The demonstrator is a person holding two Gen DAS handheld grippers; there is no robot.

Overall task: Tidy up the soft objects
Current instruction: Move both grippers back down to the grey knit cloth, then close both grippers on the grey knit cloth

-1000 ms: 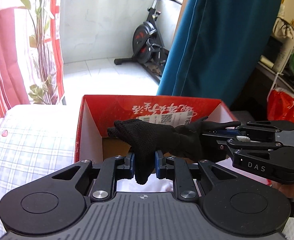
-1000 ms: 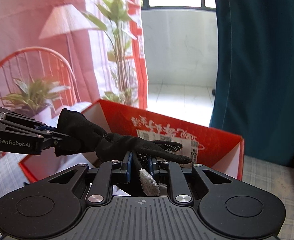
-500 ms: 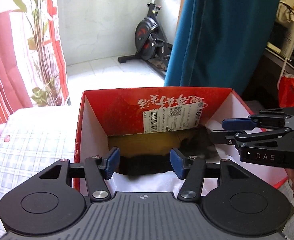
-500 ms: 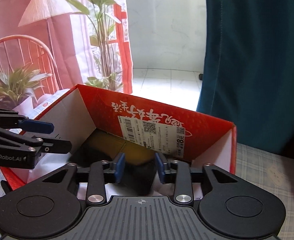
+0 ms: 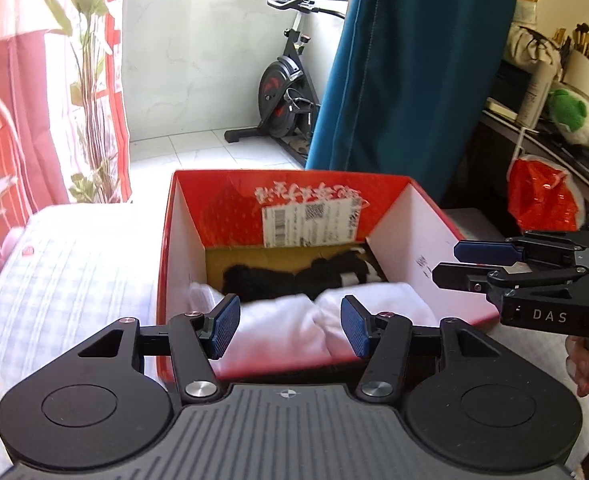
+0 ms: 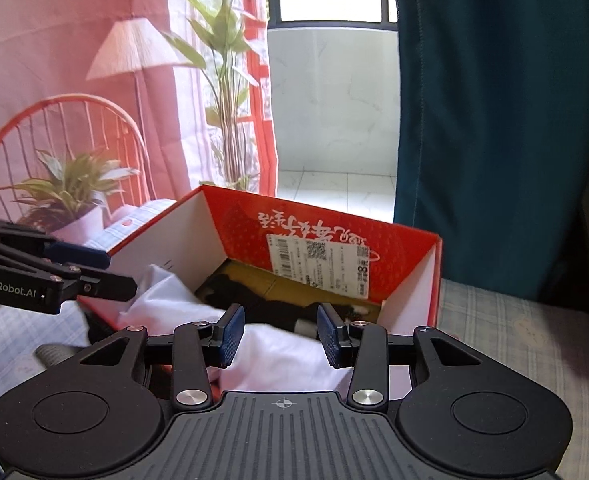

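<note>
Left claw (image 5: 290, 328): I see it spread wide, holding nothing.
Right claw (image 6: 280, 334): spread too, empty.
Box (image 5: 182, 240): one.
Inside: one black glove (image 5: 294, 276), white cloth (image 5: 294, 328).

Setting: a home, living or bedroom area. Indicators: exercise bike (image 5: 282, 92) on a tiled balcony, teal curtain (image 5: 410, 72), potted plant (image 6: 70, 196), lamp (image 6: 134, 50), checked bedding (image 5: 66, 272), green plush toy (image 5: 576, 118) on a cluttered shelf.
</note>
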